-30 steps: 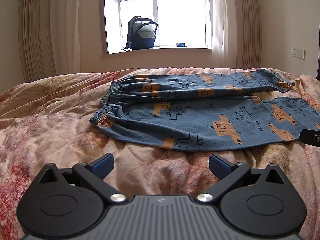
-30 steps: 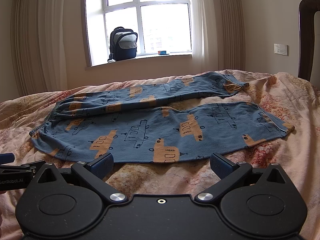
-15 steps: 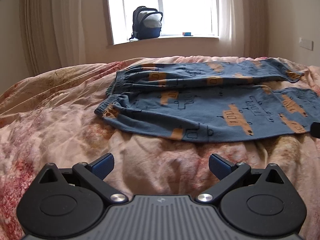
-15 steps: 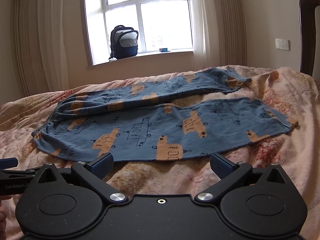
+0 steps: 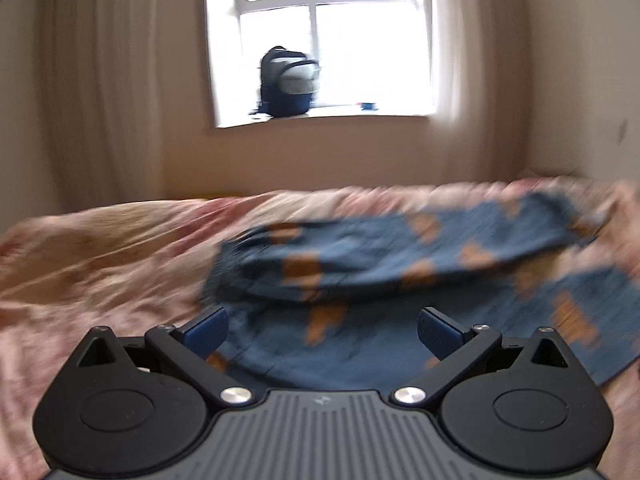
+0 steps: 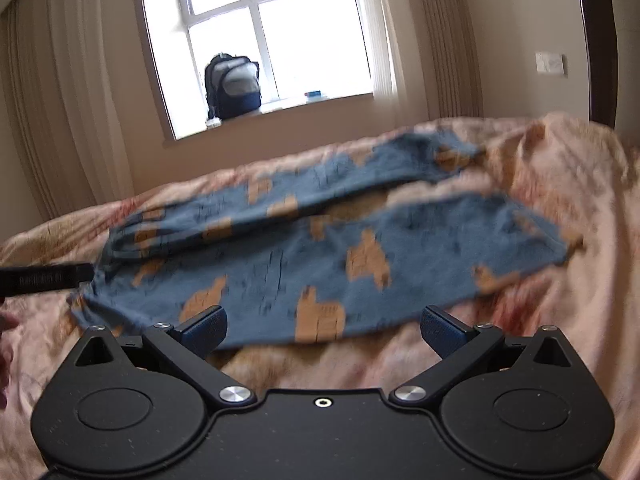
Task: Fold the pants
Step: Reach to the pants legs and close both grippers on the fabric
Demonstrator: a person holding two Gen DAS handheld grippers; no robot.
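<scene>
We see the left gripper (image 5: 322,328) with its fingers (image 5: 208,326) spread wide, empty, above the waistband end of the pants (image 5: 400,280). The right gripper (image 6: 323,330) likewise has its fingers (image 6: 442,330) apart, holding nothing, at the near edge of the pants. The pants lie spread flat on the bed (image 6: 560,184), legs apart. A backpack (image 6: 233,86) sits on the windowsill. Both views are blurred.

A pink floral quilt (image 6: 552,184) covers the bed, near to far. On the far wall a bright window (image 6: 272,36) has a dark backpack (image 6: 232,86) upright on its sill, left of centre, and a small blue box (image 6: 314,94) to its right. Curtains (image 6: 68,92) hang either side. A wall switch (image 6: 551,63) sits far right, beside a dark chair back (image 6: 596,40)
</scene>
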